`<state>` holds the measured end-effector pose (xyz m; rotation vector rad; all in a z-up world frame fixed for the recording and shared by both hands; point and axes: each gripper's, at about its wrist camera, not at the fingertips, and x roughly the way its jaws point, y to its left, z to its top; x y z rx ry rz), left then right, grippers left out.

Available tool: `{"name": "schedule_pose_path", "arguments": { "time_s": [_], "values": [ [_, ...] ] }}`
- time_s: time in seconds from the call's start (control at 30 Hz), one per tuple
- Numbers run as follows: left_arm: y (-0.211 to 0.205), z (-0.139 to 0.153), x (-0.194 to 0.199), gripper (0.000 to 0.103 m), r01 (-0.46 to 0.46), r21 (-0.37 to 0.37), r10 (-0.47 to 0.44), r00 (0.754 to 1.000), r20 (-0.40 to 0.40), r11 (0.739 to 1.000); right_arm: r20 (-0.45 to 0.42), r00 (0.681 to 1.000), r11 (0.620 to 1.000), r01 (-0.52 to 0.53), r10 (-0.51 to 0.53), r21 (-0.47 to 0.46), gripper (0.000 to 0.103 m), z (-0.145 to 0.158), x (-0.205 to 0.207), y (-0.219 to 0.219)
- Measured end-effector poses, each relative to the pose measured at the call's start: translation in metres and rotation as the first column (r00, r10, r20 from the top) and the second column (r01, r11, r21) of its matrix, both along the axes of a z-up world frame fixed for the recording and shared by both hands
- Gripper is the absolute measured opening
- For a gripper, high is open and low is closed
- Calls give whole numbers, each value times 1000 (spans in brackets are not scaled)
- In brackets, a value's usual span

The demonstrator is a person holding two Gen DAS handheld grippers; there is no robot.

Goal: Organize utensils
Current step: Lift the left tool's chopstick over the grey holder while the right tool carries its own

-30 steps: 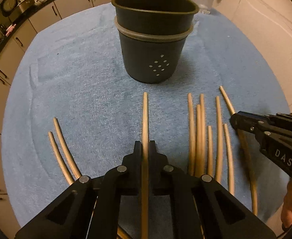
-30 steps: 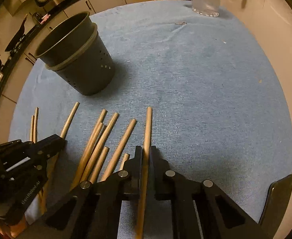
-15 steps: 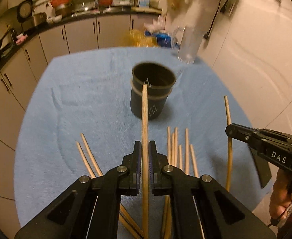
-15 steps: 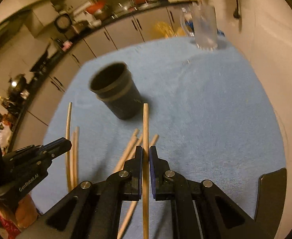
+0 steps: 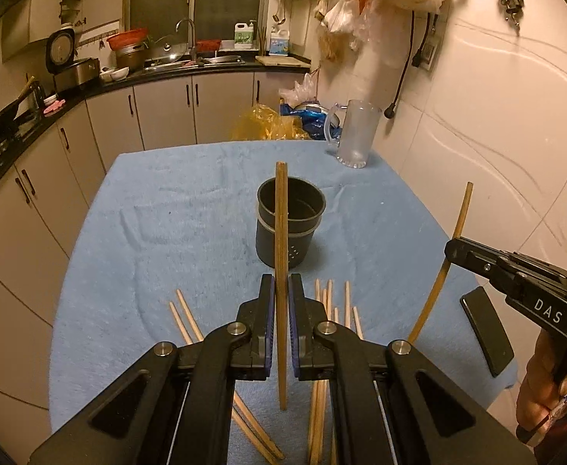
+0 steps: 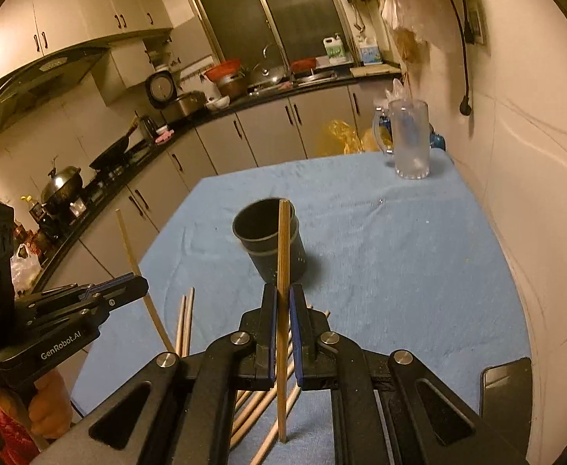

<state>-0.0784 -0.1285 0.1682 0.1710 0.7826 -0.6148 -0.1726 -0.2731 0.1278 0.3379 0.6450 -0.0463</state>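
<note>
My left gripper (image 5: 280, 290) is shut on a wooden chopstick (image 5: 281, 232) and holds it lifted above the table. My right gripper (image 6: 282, 294) is shut on another chopstick (image 6: 283, 252), also lifted. Each gripper shows in the other's view, the right gripper (image 5: 452, 248) with its chopstick (image 5: 444, 271) and the left gripper (image 6: 142, 283) with its chopstick (image 6: 132, 255). A dark grey utensil cup (image 5: 289, 226) stands upright ahead of both on the blue towel (image 5: 167, 232); it also shows in the right wrist view (image 6: 270, 238). Several loose chopsticks (image 5: 184, 319) lie on the towel below the grippers.
A clear plastic mug (image 5: 355, 137) stands at the table's far right corner by the wall. A black phone (image 5: 485, 335) lies at the near right edge. Kitchen cabinets (image 5: 128, 116) and a counter run behind and to the left.
Both grippers have risen from the towel with their chopsticks, which lay flat a second ago. The views now look from higher and further back, and the cup appears smaller.
</note>
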Motion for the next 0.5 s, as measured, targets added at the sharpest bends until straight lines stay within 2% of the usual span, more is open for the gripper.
{"name": "schedule_pose_path", "arguments": {
  "time_s": [0.5],
  "values": [
    [1, 17, 5, 6, -9, -19, 9, 1000, 26, 1000, 74, 997, 1000, 11, -12, 14, 7, 24, -3, -6]
  ]
}}
